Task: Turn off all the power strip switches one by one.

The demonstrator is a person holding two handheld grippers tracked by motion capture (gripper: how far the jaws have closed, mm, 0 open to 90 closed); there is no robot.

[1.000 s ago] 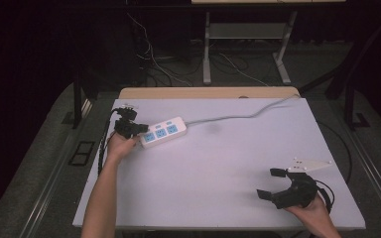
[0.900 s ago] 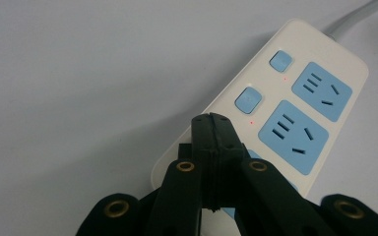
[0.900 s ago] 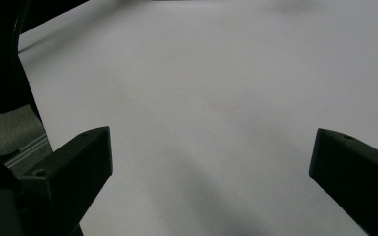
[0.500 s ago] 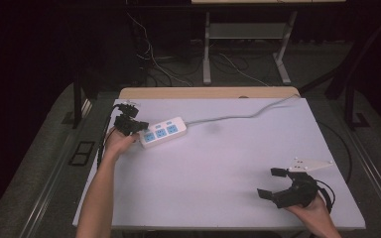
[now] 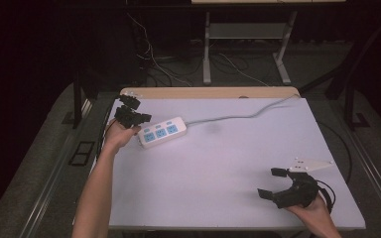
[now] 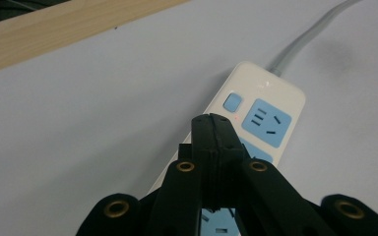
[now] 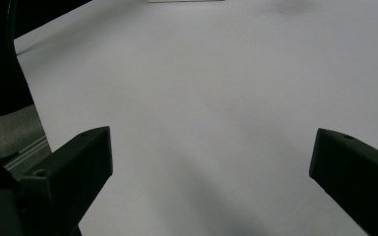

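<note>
Hovering over power strip (image 6: 256, 128), left gripper (image 6: 211, 129) fingers clenched; right gripper (image 5: 274, 183) fingers released.

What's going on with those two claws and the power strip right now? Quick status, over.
Left gripper shut, empty, above power strip. Right gripper open, idle. Red light on the strip. Nothing in the way.

obstacles: power strip (image 5: 162, 132), cable (image 5: 238, 117) far-left | free: table (image 5: 208, 173) centre and near side

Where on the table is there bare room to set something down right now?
The table's whole middle is bare, from the power strip and its cable down to the near edge. Crowded: far-left corner with the left gripper, near-right corner with the right gripper.
</note>
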